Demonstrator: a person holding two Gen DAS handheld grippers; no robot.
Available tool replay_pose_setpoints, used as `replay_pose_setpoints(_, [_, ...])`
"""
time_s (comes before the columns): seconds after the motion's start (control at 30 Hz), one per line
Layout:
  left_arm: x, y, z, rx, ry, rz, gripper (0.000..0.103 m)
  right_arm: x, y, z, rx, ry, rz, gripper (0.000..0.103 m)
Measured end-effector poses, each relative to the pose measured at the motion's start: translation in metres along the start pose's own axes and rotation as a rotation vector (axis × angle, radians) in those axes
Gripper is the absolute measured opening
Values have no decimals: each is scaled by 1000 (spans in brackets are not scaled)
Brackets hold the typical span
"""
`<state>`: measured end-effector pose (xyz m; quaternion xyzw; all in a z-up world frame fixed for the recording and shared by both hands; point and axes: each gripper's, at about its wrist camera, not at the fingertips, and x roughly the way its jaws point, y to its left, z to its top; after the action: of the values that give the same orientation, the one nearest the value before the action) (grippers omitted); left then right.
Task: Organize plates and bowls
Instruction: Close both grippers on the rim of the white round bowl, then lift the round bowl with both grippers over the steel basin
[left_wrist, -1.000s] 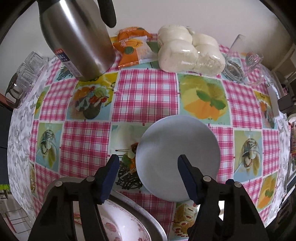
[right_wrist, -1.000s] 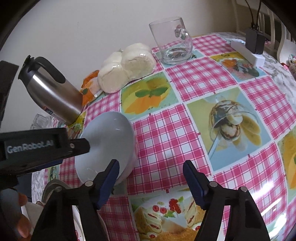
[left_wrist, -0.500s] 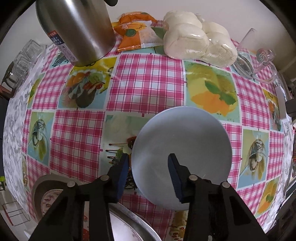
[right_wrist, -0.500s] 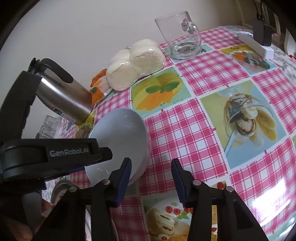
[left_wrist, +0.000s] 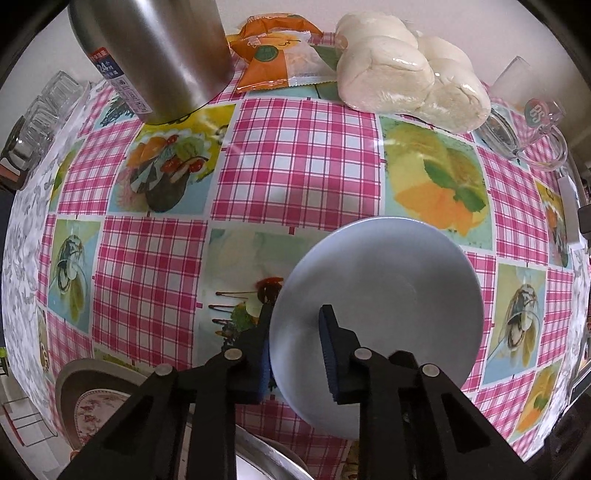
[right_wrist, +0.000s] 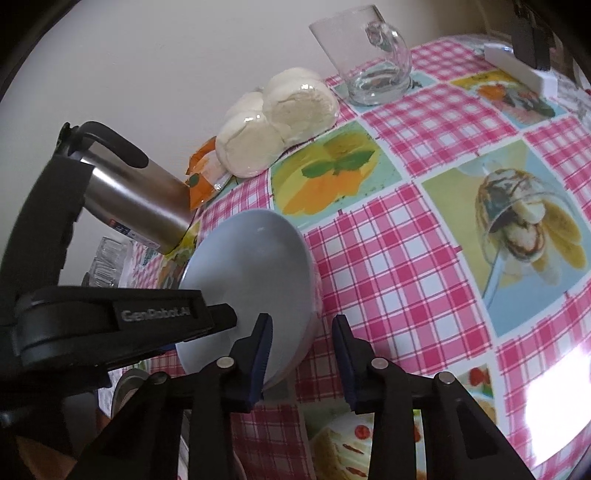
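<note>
Closing left gripper (left_wrist: 295, 343) straddles pale blue bowl (left_wrist: 388, 295) rim at lower center; right gripper (right_wrist: 303, 354) closing, rim between its jaws too.

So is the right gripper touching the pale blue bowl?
Cannot tell. In the right wrist view the right gripper has its jaws closing either side of the pale blue bowl rim, but neither contact nor a gap shows plainly.

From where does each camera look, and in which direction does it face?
Left wrist: on the left gripper, facing down at the pale blue plate on the checked tablecloth; its jaws are closing across the plate's rim.
Right wrist: on the right gripper, looking slantwise across the table; its closing jaws straddle the plate's rim, and the left gripper's body shows.
Both share the plate, steel flask, wrapped buns and glass mug.
</note>
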<state>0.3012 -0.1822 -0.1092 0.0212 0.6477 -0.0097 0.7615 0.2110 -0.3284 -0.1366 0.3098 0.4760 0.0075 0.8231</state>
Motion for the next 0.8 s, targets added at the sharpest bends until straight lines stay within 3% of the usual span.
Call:
replay_pose_setpoints(0.4, [-16, -15, -8, 26, -21, -57, 19, -10, -7, 2, 23, -21, -6, 30])
replay_pose_setpoints(0.8, [-93, -13, -32, 89, -160, -144, 19, -74, 17, 3, -39, -89, -3, 30])
